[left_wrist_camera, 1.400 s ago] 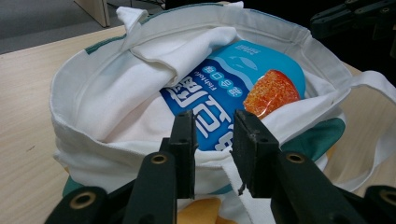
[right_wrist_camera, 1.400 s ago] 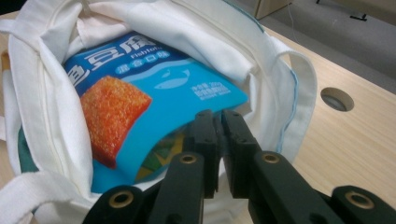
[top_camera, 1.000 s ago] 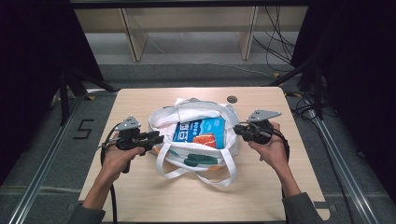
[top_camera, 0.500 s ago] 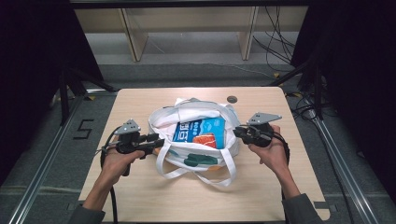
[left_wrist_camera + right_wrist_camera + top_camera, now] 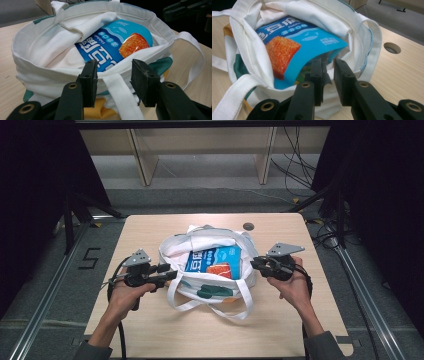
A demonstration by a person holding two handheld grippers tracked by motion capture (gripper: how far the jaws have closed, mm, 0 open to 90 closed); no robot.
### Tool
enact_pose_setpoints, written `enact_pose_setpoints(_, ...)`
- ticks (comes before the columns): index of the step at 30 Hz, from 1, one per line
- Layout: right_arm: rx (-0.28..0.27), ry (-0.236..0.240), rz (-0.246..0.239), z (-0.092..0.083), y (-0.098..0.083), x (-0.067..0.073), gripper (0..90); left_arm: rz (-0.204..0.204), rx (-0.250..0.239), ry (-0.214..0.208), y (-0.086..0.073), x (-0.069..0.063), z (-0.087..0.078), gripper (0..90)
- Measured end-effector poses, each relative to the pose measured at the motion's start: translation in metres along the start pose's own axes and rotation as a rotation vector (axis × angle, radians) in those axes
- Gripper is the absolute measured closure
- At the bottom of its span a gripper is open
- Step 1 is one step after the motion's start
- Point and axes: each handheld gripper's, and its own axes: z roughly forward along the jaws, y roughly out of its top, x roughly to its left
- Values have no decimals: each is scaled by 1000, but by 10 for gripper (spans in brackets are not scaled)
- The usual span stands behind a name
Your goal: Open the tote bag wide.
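Observation:
A white tote bag point(image 5: 200, 242) with green and yellow print sits mid-table, its mouth open. Inside it lies a blue snack packet point(image 5: 215, 260) with an orange picture. My left gripper point(image 5: 169, 273) is at the bag's left rim. In the left gripper view it point(image 5: 116, 75) stands open, with a white strap point(image 5: 121, 95) running between the jaws and the packet point(image 5: 110, 42) just beyond. My right gripper point(image 5: 254, 263) is at the bag's right rim. In the right gripper view its jaws point(image 5: 330, 72) are nearly together, pinching the bag's rim under the packet point(image 5: 307, 37).
A round cable hole point(image 5: 248, 226) lies in the wooden table point(image 5: 150, 330) behind the bag and appears again in the right gripper view point(image 5: 392, 47). Loose strap loops point(image 5: 240, 312) lie in front of the bag. Shelving and cables stand beyond the table's far edge.
My left gripper has slid slightly toward the near edge along the bag's left side. The right gripper and the bag have stayed put.

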Motion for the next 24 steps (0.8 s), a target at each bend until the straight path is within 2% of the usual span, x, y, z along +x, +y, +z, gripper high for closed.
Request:
enact_pose_setpoints(1,-2,0,10,-1,-1,1,771,-9,1,-2,0,-1,-1,551)
enact_pose_setpoints(2,15,10,26,-3,-1,3,769,2,2,3,0,-2,-2,547)
enact_pose_setpoints(3,-1,4,5,-3,-1,1,762,-4,4,-1,0,-3,-2,540)
enact_pose_setpoints(6,-1,9,17,-6,-2,3,742,-2,1,-1,-2,-6,-4,521)
enact_pose_setpoints(10,-26,2,7,-10,-4,4,715,13,-4,8,-4,-9,-8,492)
enact_pose_setpoints(11,-15,4,40,-12,-5,7,703,4,-9,3,-5,-11,-10,492)
enact_pose_setpoints(13,-13,0,34,-16,-6,6,667,4,-14,6,-6,-13,-13,487)
enact_pose_setpoints(14,-22,4,56,-17,-7,8,668,19,-12,6,-7,-14,-15,481)
enact_pose_setpoints(16,-37,-3,31,-19,-10,8,656,13,-15,6,-10,-17,-16,457)
enact_pose_setpoints(19,-28,3,46,-24,-13,13,610,13,-9,13,-15,-23,-19,445)
enact_pose_setpoints(20,-39,-2,19,-25,-14,12,597,13,-13,10,-17,-25,-19,433)
enact_pose_setpoints(22,-35,7,52,-29,-18,17,578,12,-14,14,-21,-28,-22,414)
enact_pose_setpoints(23,-42,6,35,-30,-19,16,564,17,-19,16,-23,-29,-24,406)
enact_pose_setpoints(24,-47,10,38,-31,-22,17,550,24,-20,15,-25,-30,-25,394)
